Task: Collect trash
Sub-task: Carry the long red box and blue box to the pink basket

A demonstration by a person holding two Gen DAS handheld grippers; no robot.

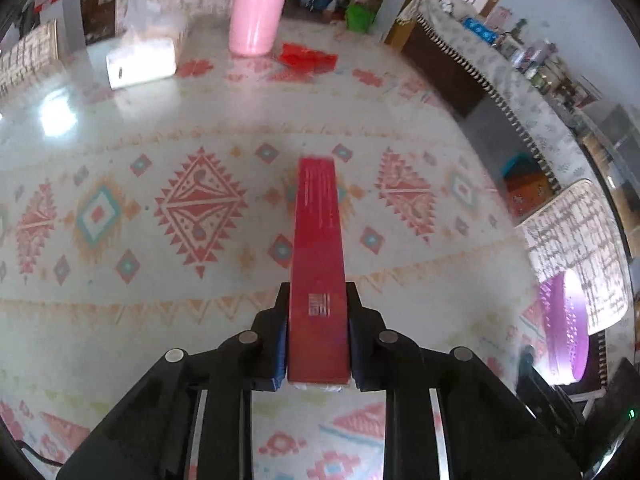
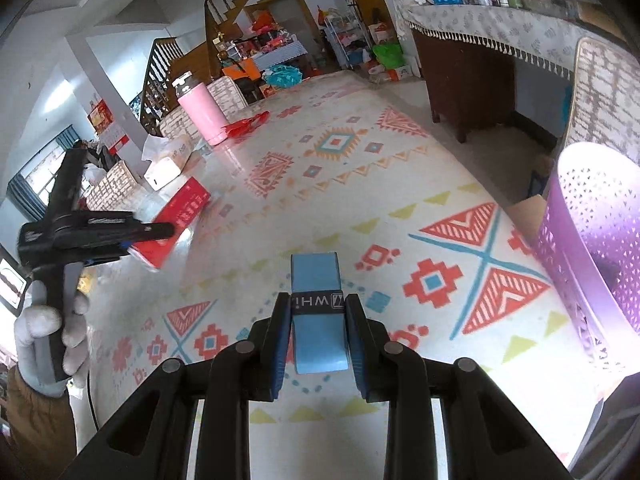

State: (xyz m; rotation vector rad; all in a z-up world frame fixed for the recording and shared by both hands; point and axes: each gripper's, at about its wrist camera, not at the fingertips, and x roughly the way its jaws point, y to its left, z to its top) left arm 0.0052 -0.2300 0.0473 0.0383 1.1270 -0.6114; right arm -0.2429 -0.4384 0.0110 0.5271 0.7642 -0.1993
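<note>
Claws both loaded. Left claw (image 1: 318, 344) is clamped on a long red box (image 1: 319, 264), held near its back end, most of its length sticking forward above the patterned counter (image 1: 120, 300); in the right wrist view the box (image 2: 176, 220) shows tilted in that claw (image 2: 132, 240), off to the left. Right claw (image 2: 318, 340) grips a small blue packet (image 2: 318, 312) with a dark printed band, pinched across its middle. Purple perforated bin (image 2: 580, 280) stands close on the right, mouth open. Judgement: both items look like light cardboard, stiff but crushable; the long box will lever and swing from an end grip, so a hold nearer mid-length would be steadier. Red wrapper (image 1: 308, 58) lies beside the pink bottle (image 1: 258, 8), probably thin, limp, slippery; pinch an edge. Tissue box (image 1: 142, 58) nearby.
</note>
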